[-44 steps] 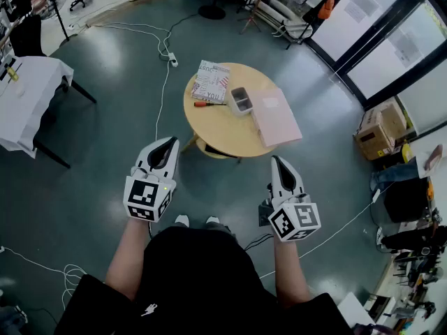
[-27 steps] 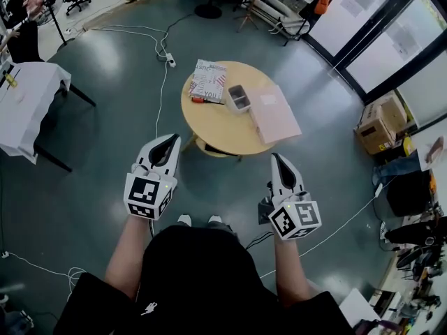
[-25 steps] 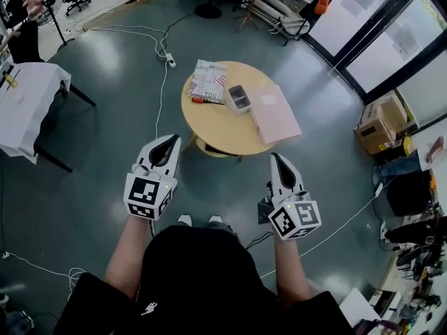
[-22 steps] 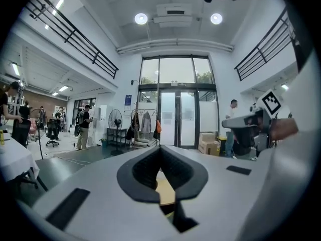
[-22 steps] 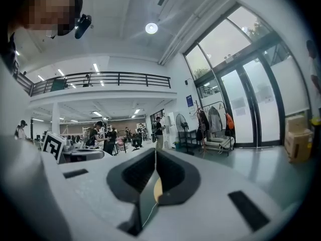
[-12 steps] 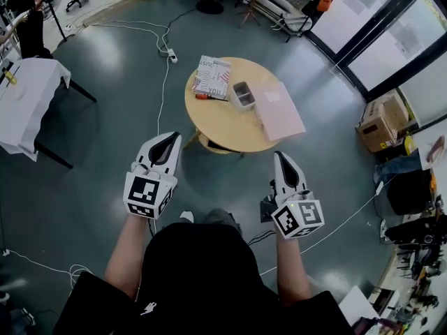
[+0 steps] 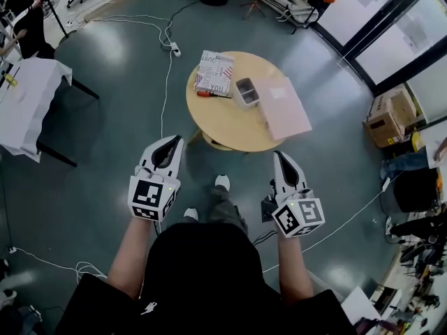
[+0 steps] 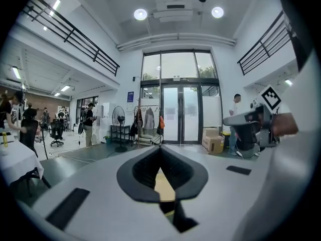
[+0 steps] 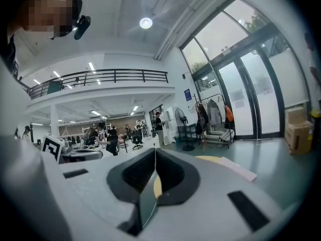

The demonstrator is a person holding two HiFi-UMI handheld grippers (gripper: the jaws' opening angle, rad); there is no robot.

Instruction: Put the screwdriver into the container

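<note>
Red-handled screwdriver (image 7: 209, 95) shows only in head view, near container (image 7: 246, 91).

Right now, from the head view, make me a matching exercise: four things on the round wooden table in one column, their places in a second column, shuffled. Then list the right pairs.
Things:
1. red-handled screwdriver
2. small grey open container
3. flat pink rectangular board
4. red-and-white printed magazine

Places on the round wooden table:
A. right part of the top
B. far left part of the top
C. on bare wood along the magazine's near edge
D. between the magazine and the pink board

Pairs: 1-C, 2-D, 3-A, 4-B.
</note>
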